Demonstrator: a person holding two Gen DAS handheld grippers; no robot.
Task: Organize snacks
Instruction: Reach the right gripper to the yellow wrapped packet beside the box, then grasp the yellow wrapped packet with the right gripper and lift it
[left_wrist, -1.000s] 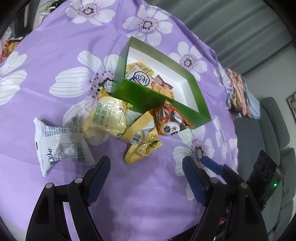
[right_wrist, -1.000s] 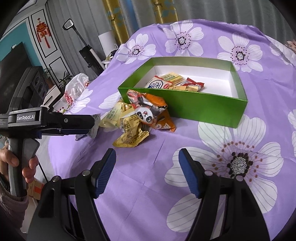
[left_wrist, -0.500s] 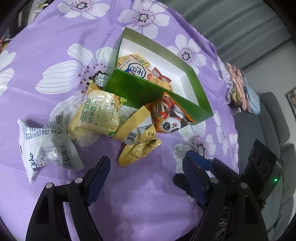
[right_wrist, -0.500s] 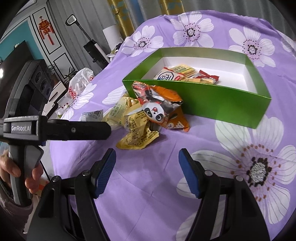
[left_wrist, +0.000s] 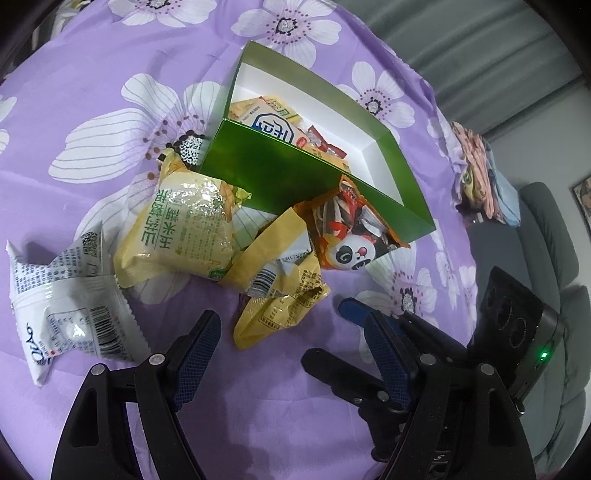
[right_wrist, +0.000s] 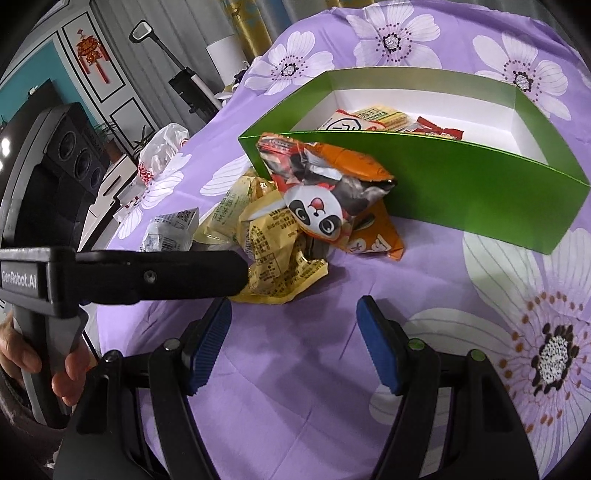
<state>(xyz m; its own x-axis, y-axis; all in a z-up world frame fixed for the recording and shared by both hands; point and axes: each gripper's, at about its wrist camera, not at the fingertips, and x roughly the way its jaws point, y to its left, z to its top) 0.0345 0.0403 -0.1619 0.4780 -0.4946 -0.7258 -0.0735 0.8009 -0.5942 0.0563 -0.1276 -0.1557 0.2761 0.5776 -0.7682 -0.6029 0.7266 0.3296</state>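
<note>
A green box (left_wrist: 269, 177) (right_wrist: 461, 199) with a white inside holds a few snack packets. Against its near wall leans an orange panda packet (left_wrist: 343, 236) (right_wrist: 325, 192). Beside that lie a crumpled yellow wrapper (left_wrist: 280, 299) (right_wrist: 277, 258), a yellow-green puffed bag (left_wrist: 184, 229) (right_wrist: 225, 218) and a white bag (left_wrist: 62, 306) (right_wrist: 170, 232). My left gripper (left_wrist: 291, 343) is open, its fingers just short of the yellow wrapper, with nothing between them. My right gripper (right_wrist: 295, 332) is also open and empty, close to the same wrapper. The left gripper's black finger (right_wrist: 155, 275) crosses the right wrist view.
A purple cloth with white flowers (left_wrist: 110, 92) (right_wrist: 517, 332) covers the table. Folded clothes (left_wrist: 476, 173) lie at its far edge, near a grey sofa (left_wrist: 546, 236). A plastic bag (right_wrist: 159, 155) lies at the table's left edge. A hand (right_wrist: 33, 365) grips the left handle.
Both grippers have moved down and in toward the snack pile, which now looks larger and nearer. The right gripper's fingers have come further into the left wrist view. Neither opening has changed.
</note>
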